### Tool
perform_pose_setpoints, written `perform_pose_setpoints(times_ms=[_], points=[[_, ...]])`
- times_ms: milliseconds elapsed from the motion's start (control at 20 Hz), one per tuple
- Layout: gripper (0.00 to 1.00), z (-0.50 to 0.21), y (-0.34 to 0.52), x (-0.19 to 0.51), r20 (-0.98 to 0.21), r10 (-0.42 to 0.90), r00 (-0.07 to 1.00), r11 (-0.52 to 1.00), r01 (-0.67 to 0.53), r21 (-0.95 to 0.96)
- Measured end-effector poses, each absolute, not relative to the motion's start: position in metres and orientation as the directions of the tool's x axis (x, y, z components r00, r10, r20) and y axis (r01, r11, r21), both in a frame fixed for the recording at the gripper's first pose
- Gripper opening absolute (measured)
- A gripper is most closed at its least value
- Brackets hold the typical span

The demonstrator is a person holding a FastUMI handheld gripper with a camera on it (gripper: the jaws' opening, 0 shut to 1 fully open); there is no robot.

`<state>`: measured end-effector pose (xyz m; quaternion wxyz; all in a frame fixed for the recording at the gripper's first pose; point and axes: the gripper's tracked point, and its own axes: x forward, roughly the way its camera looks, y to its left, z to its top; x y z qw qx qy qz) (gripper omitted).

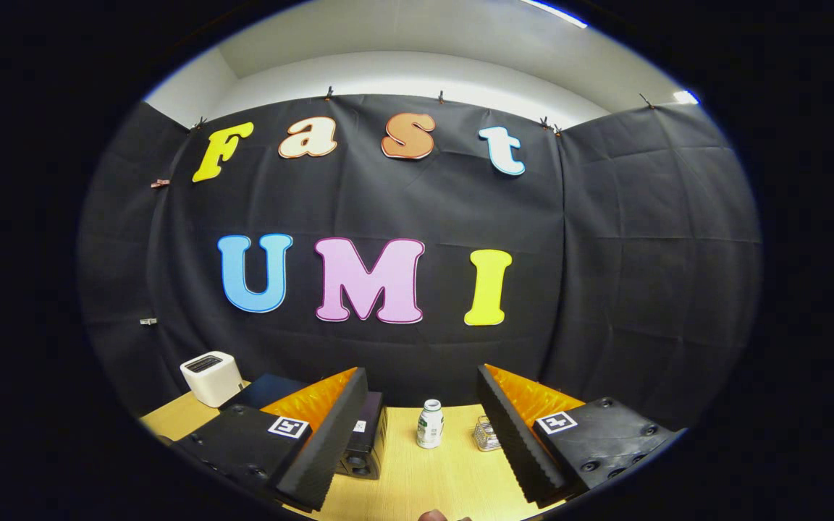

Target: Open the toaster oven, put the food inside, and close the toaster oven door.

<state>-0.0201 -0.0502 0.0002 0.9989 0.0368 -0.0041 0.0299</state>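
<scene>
My gripper (422, 373) is held above the wooden table (431, 485), its fingers wide apart with nothing between them. A black toaster oven (366, 438) stands on the table, mostly hidden behind the left finger (323, 434); only its dark top and one end with a knob show, so I cannot tell how its door stands. Beyond the fingers, between them, stands a small white bottle (429, 424). A small wire basket (486, 434) sits just by the right finger (515, 434). A small brownish thing (435, 515) peeks in at the near table edge; what it is I cannot make out.
A white pop-up toaster (211, 377) stands at the table's far left corner, beyond the oven. Black cloth walls close the booth behind and on both sides of the table. Bare wood lies between the fingers, in front of the bottle.
</scene>
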Motion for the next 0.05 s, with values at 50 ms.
perform_pose_setpoints(times_ms=[50], points=[[0.98,0.0002,-0.0516,-0.0195,0.009,0.059,0.998,0.995,-0.06,0.074]])
